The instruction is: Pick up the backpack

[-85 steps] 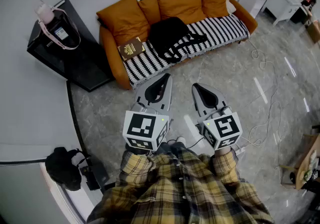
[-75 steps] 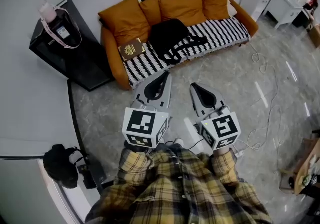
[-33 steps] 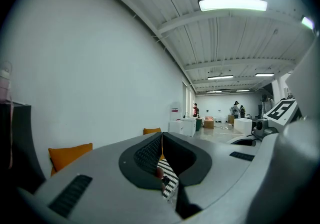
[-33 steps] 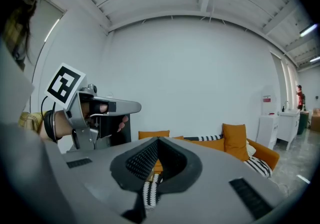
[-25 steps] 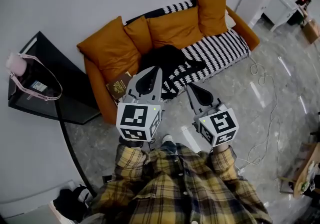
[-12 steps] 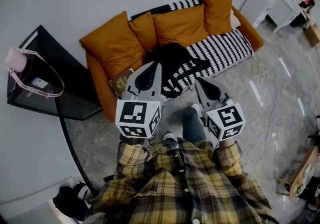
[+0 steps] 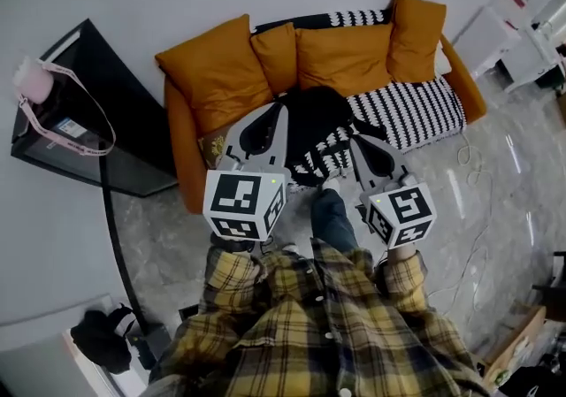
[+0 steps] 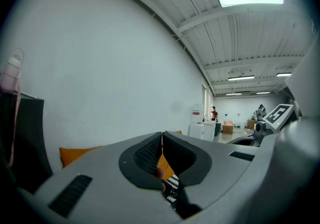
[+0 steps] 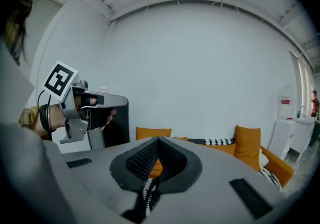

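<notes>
Head view: black backpack (image 7: pixel 320 117) is lying on the striped seat of the orange sofa (image 7: pixel 181 152), just near the cushions (image 7: pixel 212 68). Left gripper (image 7: pixel 276 112) and right gripper (image 7: pixel 361 144) are hovering at its near left and right edges, jaws pressing together, gripping nothing.

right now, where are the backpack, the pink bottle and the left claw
backpack (image 7: pixel 317 117), head view, middle of its black body
pink bottle (image 7: pixel 34 79), head view, its pink body
left claw (image 7: pixel 278 110), head view, tip between its shut jaws
</notes>
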A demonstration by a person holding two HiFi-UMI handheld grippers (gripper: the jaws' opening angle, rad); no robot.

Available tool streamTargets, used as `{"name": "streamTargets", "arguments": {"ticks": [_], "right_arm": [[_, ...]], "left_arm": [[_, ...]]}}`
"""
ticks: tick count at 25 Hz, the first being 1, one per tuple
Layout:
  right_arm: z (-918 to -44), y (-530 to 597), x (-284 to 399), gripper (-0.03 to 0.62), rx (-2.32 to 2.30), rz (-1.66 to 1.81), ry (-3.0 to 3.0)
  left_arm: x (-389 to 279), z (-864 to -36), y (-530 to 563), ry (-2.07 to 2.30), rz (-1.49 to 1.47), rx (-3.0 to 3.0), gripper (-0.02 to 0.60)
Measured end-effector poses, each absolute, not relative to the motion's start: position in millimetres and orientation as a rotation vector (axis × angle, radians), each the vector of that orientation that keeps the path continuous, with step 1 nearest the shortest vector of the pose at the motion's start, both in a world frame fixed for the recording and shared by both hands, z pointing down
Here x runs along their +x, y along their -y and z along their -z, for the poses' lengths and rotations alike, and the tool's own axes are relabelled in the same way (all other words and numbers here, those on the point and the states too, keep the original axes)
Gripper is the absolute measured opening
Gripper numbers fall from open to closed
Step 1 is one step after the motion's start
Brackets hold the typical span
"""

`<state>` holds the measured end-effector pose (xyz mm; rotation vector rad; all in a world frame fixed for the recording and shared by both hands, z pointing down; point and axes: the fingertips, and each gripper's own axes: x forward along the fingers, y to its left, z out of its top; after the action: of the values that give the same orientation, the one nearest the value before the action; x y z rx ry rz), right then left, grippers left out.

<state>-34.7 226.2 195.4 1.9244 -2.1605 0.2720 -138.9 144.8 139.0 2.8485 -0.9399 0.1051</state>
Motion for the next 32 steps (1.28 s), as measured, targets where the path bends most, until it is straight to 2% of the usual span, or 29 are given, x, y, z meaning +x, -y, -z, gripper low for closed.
{"name": "streamTargets", "arguments": {"ticks": [16, 32], "right_arm": [[-219, -37, 102, 0.015, 1.574, -0.386, 2.375], [-258, 43, 135, 0.016, 1.343, -0.467, 2.439]], "left_arm": [[-20, -160, 16, 1.302, -0.211, 2.615, 0.023], [4, -197, 65, 1.468, -0.283, 2.432, 0.023]]}}
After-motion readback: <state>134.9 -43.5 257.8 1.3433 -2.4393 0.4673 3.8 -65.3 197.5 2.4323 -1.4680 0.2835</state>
